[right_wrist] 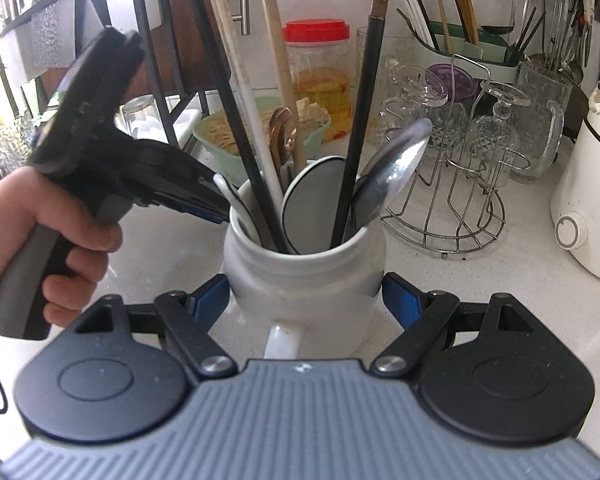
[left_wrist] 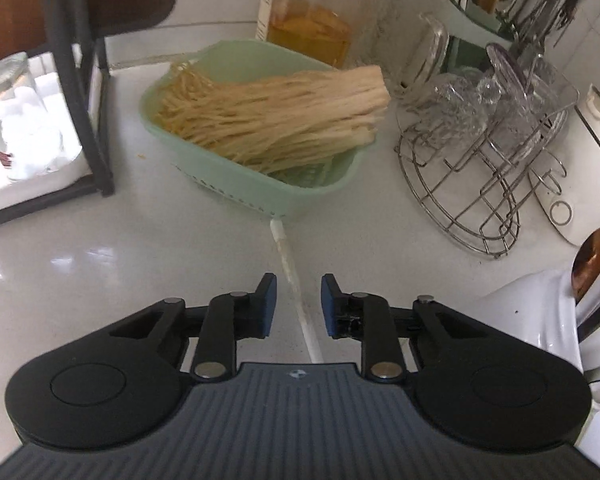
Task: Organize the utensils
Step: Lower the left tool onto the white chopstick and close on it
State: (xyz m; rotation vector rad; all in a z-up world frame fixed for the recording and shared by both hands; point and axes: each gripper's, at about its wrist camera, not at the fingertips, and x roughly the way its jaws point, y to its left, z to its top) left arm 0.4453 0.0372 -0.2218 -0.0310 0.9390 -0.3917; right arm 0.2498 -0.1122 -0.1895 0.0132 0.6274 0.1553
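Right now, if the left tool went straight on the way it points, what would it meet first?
The left tool stands open around a white chopstick lying on the counter. Straight on, it would likely follow the chopstick to the green basket of dried noodles, which the chopstick's far tip seems to reach; depth is unclear.

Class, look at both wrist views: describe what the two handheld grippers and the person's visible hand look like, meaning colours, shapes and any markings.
Both the left gripper and right gripper have ribbed grey bodies, black rounded housings, black linkages with silver pins and blue finger pads. The left hand is bare, on a grey handle.
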